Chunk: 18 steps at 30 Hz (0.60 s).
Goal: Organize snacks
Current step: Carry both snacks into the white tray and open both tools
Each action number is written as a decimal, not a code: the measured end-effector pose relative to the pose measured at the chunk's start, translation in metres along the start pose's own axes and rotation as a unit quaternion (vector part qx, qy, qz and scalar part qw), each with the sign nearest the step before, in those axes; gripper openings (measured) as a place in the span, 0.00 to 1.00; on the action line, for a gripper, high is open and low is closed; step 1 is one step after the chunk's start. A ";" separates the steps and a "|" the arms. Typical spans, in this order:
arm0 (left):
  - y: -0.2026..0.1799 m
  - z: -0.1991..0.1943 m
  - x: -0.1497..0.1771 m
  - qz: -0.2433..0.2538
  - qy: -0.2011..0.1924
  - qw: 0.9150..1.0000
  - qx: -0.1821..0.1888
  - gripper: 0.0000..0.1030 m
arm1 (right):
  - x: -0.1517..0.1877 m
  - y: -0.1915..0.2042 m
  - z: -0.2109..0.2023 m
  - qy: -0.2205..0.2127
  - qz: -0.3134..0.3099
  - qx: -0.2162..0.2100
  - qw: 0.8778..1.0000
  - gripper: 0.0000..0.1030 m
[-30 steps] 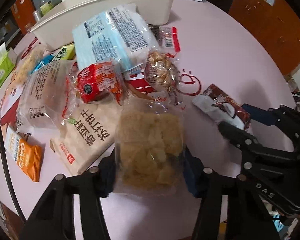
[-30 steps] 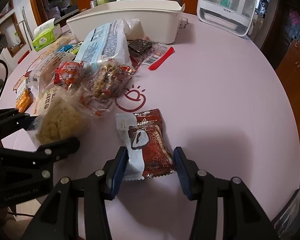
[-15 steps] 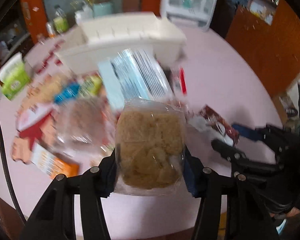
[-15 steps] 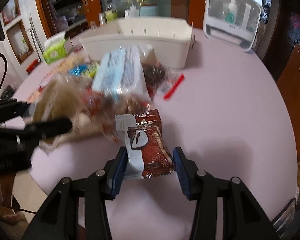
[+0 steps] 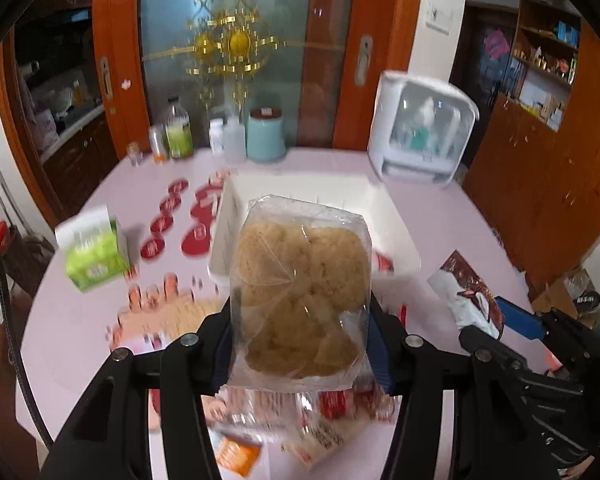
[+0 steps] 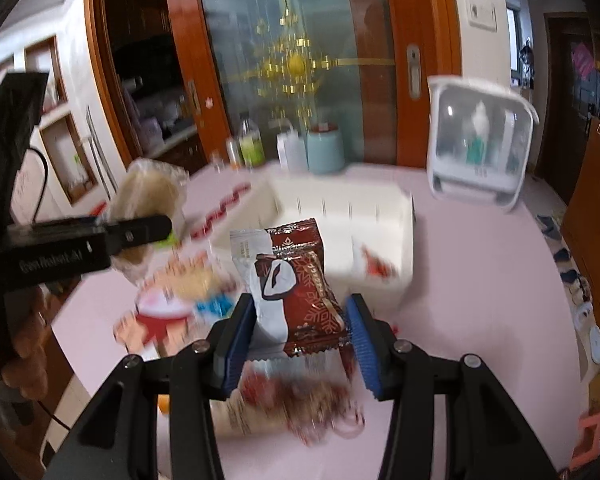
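Note:
My left gripper [image 5: 300, 340] is shut on a clear bag of golden puffed-rice cakes [image 5: 302, 300], held up in the air in front of the white storage bin [image 5: 396, 236]. In the right wrist view my right gripper [image 6: 300, 332] is shut on a brown-and-white snack packet [image 6: 296, 288], lifted above the pink table [image 6: 480, 300], with the white bin [image 6: 384, 216] just behind it. The right gripper's packet [image 5: 468, 300] shows at the right of the left wrist view. The left gripper's bag [image 6: 148, 208] shows at the left of the right wrist view.
Several snack packs [image 5: 324, 428] lie blurred on the table below both grippers. A green tissue box [image 5: 94, 254] stands at the left. Bottles [image 5: 179, 130], a teal canister [image 5: 266, 134] and a white appliance [image 5: 422, 136] stand at the table's far edge. A hand [image 6: 24, 344] holds the left gripper.
Both grippers have risen off the table with their snacks and tilted up, so the bin's inside and the room beyond now show. The snack pile has dropped to the bottom of both views.

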<state>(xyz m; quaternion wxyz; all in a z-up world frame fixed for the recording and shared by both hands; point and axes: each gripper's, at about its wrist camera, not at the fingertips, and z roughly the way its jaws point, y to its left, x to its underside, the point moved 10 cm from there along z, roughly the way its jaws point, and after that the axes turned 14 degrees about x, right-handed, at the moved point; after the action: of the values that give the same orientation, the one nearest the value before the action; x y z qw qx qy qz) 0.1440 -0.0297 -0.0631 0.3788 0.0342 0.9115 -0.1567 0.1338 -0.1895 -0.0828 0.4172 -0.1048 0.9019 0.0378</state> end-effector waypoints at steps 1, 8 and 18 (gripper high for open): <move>0.002 -0.002 -0.010 0.001 -0.003 1.000 0.000 0.52 | -0.015 0.001 -0.001 -0.007 0.005 0.000 1.000 0.46; 0.015 -0.002 -0.080 0.033 -0.022 0.999 -0.010 0.52 | -0.093 -0.001 0.007 -0.023 0.034 0.026 0.999 0.46; 0.032 0.050 -0.141 0.046 -0.033 0.998 -0.009 0.52 | -0.144 -0.021 0.049 -0.016 0.080 0.081 0.993 0.47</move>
<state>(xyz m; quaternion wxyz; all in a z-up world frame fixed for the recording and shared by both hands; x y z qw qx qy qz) 0.2839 -0.0070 -0.0063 0.4161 0.0674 0.8971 -0.1322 0.2654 -0.1797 -0.0051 0.4340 0.0025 0.9009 -0.0003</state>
